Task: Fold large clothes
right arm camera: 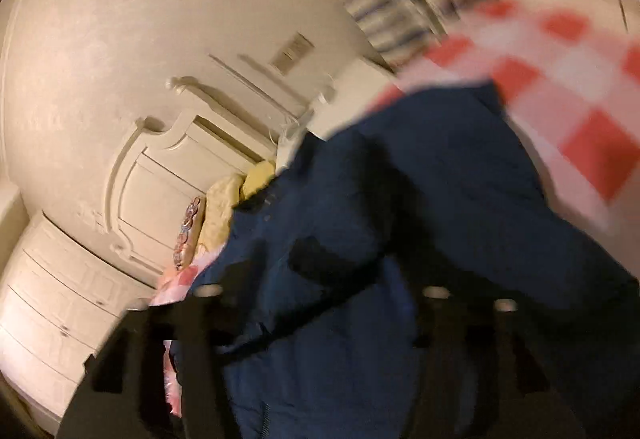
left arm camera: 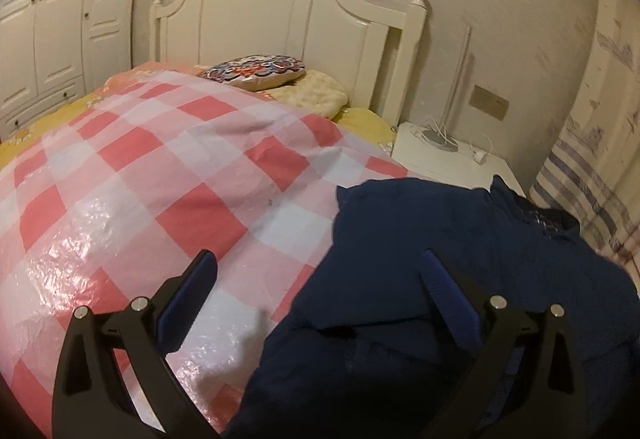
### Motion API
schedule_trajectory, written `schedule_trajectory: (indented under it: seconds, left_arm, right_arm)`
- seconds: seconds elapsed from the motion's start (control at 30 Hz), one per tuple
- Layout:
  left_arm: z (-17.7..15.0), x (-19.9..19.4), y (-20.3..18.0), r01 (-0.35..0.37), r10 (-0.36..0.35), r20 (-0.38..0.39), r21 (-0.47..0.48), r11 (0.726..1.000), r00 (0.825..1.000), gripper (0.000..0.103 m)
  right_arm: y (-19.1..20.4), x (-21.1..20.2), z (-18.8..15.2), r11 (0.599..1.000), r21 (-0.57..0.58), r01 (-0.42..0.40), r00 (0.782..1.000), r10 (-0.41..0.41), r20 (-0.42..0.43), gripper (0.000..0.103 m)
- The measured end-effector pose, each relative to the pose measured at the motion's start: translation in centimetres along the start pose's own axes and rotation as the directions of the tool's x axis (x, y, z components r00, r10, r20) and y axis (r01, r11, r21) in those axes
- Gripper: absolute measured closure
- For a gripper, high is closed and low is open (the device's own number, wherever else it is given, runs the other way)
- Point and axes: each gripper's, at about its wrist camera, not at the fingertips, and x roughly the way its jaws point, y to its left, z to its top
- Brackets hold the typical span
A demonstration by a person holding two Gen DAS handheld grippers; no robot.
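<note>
The bed [left arm camera: 120,199] is seen draped in a red-and-white checked cover under clear plastic, a cream headboard [left arm camera: 280,7] and wardrobe [left arm camera: 48,39] behind. On its near corner the dark blue garment [left arm camera: 440,279] is heaped and rumpled; no fold looks made, so nearly everything is judged left. The left tool [left arm camera: 320,287] is held wide and empty. The right tool [right arm camera: 320,319] is blurred; its grip cannot be told.
</note>
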Motion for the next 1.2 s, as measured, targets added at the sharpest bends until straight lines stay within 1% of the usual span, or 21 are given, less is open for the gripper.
schedule_trajectory:
  seconds: [0.1, 0.17, 0.27, 0.37, 0.4, 0.43, 0.47, 0.5, 0.57, 0.63, 0.7, 0.77, 0.87, 0.9, 0.97, 1.0, 1.07, 1.1, 1.13, 1.17, 1.2]
  left_arm:
    - [0.0, 0.0, -0.1, 0.000, 0.000, 0.000, 0.009, 1.000, 1.000, 0.002]
    - [0.0, 0.0, -0.1, 0.001, -0.001, -0.003, 0.005, 1.000, 1.000, 0.002]
    - [0.0, 0.1, 0.0, 0.002, -0.002, -0.010, -0.001, 1.000, 1.000, 0.002]
    - [0.0, 0.2, -0.1, -0.002, 0.002, -0.013, 0.004, 1.000, 1.000, 0.002]
    - [-0.1, 0.1, -0.2, 0.000, 0.000, -0.010, 0.007, 1.000, 1.000, 0.002]
    - [-0.1, 0.0, -0.2, 0.001, -0.001, -0.007, 0.009, 1.000, 1.000, 0.002]
    - [-0.1, -0.1, -0.2, 0.006, -0.006, -0.001, 0.012, 1.000, 1.000, 0.002]
    - [-0.1, -0.3, -0.3, 0.009, -0.009, 0.006, 0.016, 1.000, 1.000, 0.002]
    - [-0.1, -0.8, -0.3, 0.011, -0.012, 0.032, 0.020, 1.000, 0.999, 0.002]
    - [-0.1, -1.4, -0.3, 0.013, -0.014, 0.063, 0.018, 1.000, 0.998, 0.002]
    - [0.0, -1.8, -0.1, 0.016, -0.017, 0.086, 0.012, 1.000, 0.996, 0.002]
    - [0.1, -1.7, 0.0, 0.017, -0.017, 0.083, 0.005, 1.000, 0.996, 0.002]
    - [0.2, -1.5, 0.3, 0.018, -0.018, 0.075, -0.006, 1.000, 0.997, 0.002]
    - [0.2, -1.5, 0.5, 0.019, -0.018, 0.071, -0.013, 1.000, 0.997, 0.002]
    - [0.3, -1.2, 0.7, 0.015, -0.013, 0.055, -0.025, 1.000, 0.998, 0.002]
    - [0.3, -1.1, 0.9, 0.013, -0.011, 0.050, -0.033, 0.999, 0.999, 0.002]
    - [0.3, -0.9, 1.2, 0.005, -0.003, 0.044, -0.053, 0.999, 0.999, 0.002]
    - [0.3, -0.9, 1.4, 0.002, 0.000, 0.045, -0.062, 0.998, 0.999, 0.002]
    - [0.3, -0.9, 1.7, 0.001, 0.002, 0.046, -0.073, 0.997, 0.999, 0.002]
    - [0.3, -0.9, 1.8, 0.000, 0.003, 0.046, -0.078, 0.997, 0.999, 0.002]
    - [0.3, -0.8, 1.8, -0.002, 0.005, 0.040, -0.082, 0.997, 0.999, 0.002]
  right_arm:
    - [-0.7, -0.2, 0.1, 1.000, -0.004, -0.009, 1.000, 0.009, 0.005, 0.039]
    - [-0.1, 0.3, 0.2, 1.000, -0.029, 0.006, 1.000, -0.006, -0.006, 0.039]
    - [0.9, 1.7, 0.1, 0.998, -0.065, 0.015, 0.998, -0.019, -0.058, 0.039]
    - [1.6, 2.9, -0.4, 0.993, -0.112, 0.042, 0.997, -0.049, -0.060, 0.038]
    - [1.6, 3.4, -0.4, 0.992, -0.116, 0.043, 0.996, -0.051, -0.066, 0.045]
    - [1.7, 3.4, -0.7, 0.992, -0.119, 0.042, 0.996, -0.050, -0.071, 0.064]
    - [1.8, 3.6, -0.7, 0.992, -0.125, 0.022, 0.996, -0.033, -0.086, 0.071]
    - [2.2, 3.5, -0.9, 0.990, -0.143, 0.010, 0.997, -0.021, -0.075, 0.080]
    - [3.6, 2.0, -1.5, 0.976, -0.219, -0.014, 1.000, 0.012, -0.013, 0.083]
    - [4.9, -0.6, -1.7, 0.968, -0.242, -0.070, 0.995, 0.084, 0.046, 0.085]
    - [4.8, -3.0, -1.5, 0.967, -0.233, -0.099, 0.988, 0.123, 0.094, 0.086]
    - [3.9, -4.0, -1.2, 0.973, -0.219, -0.071, 0.989, 0.097, 0.111, 0.086]
    - [1.3, -3.3, -1.1, 0.985, -0.171, 0.008, 0.997, 0.007, 0.082, 0.086]
    - [-0.2, -2.5, -1.3, 0.991, -0.131, 0.024, 0.999, -0.018, 0.046, 0.086]
    - [-2.0, -1.3, -1.9, 0.998, -0.065, 0.024, 1.000, -0.026, -0.016, 0.085]
    - [-1.9, -1.2, -1.8, 0.997, -0.065, 0.036, 0.999, -0.038, -0.021, 0.084]
    - [-0.8, -1.6, -1.6, 0.991, -0.112, 0.069, 0.997, -0.071, -0.017, 0.072]
    - [-0.5, -1.9, -1.5, 0.987, -0.123, 0.103, 0.995, -0.104, -0.004, 0.063]
    - [-0.1, -2.7, -1.3, 0.982, -0.125, 0.138, 0.990, -0.135, 0.034, 0.061]
    - [0.5, -4.0, -1.3, 0.976, -0.132, 0.174, 0.981, -0.160, 0.113, 0.061]
    - [1.6, -5.1, -1.2, 0.964, -0.169, 0.207, 0.966, -0.175, 0.189, 0.061]
